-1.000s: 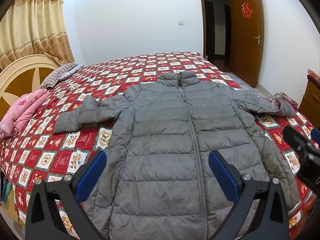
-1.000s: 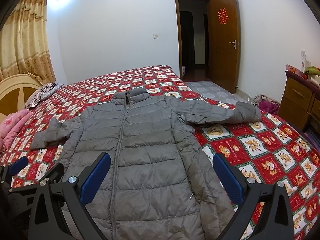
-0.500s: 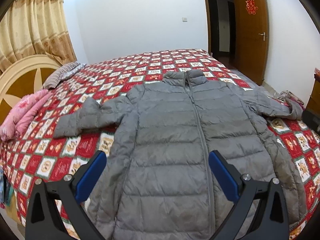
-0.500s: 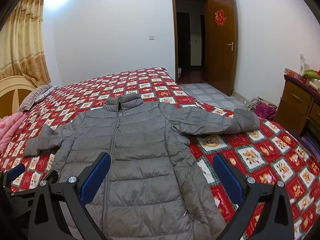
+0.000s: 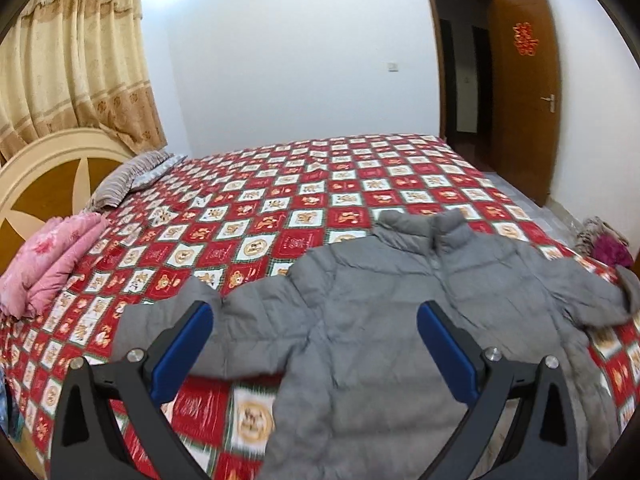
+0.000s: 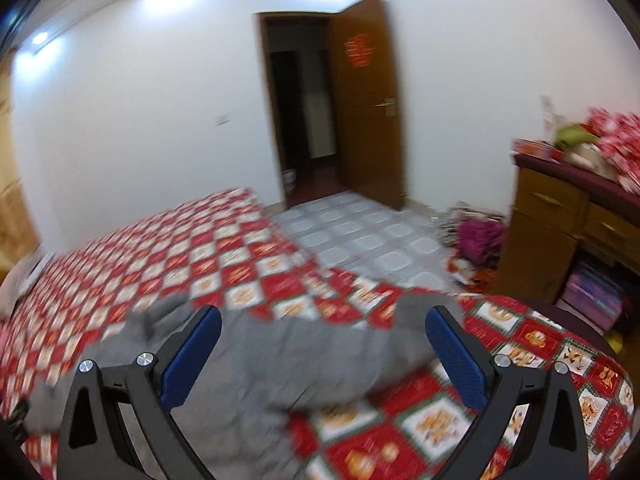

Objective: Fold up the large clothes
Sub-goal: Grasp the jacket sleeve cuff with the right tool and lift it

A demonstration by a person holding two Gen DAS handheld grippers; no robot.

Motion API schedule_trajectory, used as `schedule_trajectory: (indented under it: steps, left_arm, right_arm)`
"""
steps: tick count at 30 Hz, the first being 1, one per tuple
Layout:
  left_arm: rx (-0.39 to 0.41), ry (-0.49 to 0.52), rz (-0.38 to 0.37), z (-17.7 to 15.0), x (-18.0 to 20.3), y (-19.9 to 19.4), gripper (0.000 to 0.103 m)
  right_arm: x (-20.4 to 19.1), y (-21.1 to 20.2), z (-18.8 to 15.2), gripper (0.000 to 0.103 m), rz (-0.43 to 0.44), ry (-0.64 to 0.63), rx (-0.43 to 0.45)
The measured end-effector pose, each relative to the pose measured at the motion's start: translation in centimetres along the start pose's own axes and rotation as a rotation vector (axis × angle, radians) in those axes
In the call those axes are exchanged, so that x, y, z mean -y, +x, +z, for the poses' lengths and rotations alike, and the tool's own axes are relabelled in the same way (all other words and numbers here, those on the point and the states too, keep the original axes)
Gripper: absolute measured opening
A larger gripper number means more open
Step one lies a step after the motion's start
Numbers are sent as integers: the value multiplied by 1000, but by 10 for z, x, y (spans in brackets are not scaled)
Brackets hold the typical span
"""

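Observation:
A grey puffer jacket point(image 5: 400, 320) lies flat and zipped on the bed, collar away from me, both sleeves spread out. My left gripper point(image 5: 316, 320) is open and empty, above the jacket's left shoulder and left sleeve point(image 5: 168, 320). In the blurred right wrist view the jacket's right sleeve point(image 6: 320, 356) lies across the bedspread, its cuff near the right finger. My right gripper point(image 6: 324, 324) is open and empty just above that sleeve.
The bed has a red checked bedspread point(image 5: 320, 192). A pink folded quilt point(image 5: 48, 256) and a striped pillow point(image 5: 128, 176) lie by the headboard at left. A wooden dresser point(image 6: 560, 232) and a clothes pile point(image 6: 480, 240) stand right of the bed. A door point(image 6: 368, 100) is open.
Both grippers have moved forward and lower over the jacket. The left one has swung left to the left sleeve, the right one right to the right sleeve. Both stay open.

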State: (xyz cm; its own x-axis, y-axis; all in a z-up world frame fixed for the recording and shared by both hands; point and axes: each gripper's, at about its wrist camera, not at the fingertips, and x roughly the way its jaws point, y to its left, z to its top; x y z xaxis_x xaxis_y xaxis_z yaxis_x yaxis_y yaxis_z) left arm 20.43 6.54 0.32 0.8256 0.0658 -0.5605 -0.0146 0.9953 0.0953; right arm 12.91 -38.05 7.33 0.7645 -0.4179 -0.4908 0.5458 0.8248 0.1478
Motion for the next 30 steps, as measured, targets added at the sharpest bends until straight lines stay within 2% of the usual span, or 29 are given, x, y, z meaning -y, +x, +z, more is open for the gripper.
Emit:
schedule_trajectory:
  steps: [7,11,15,24,30]
  left_arm:
    - [-119,-14,41,-24,5,76,103]
    - [-152,14,73,-32,21,99,103]
    - [-176,7,47,-37,33,110,103]
    - [-153,23,18,-33,57,111,103]
    - [-157,35,10,-33,70,110,103]
  right_arm:
    - [46,109,-21,102,-211,52,-78]
    - [48,158,-29,102,-254,12,-162]
    - [39,199,-33,102,-334,-73,-225]
    - [49,247,-54,102,-398,-81,-317]
    - [74,257,-64,102,-423,-44,-363]
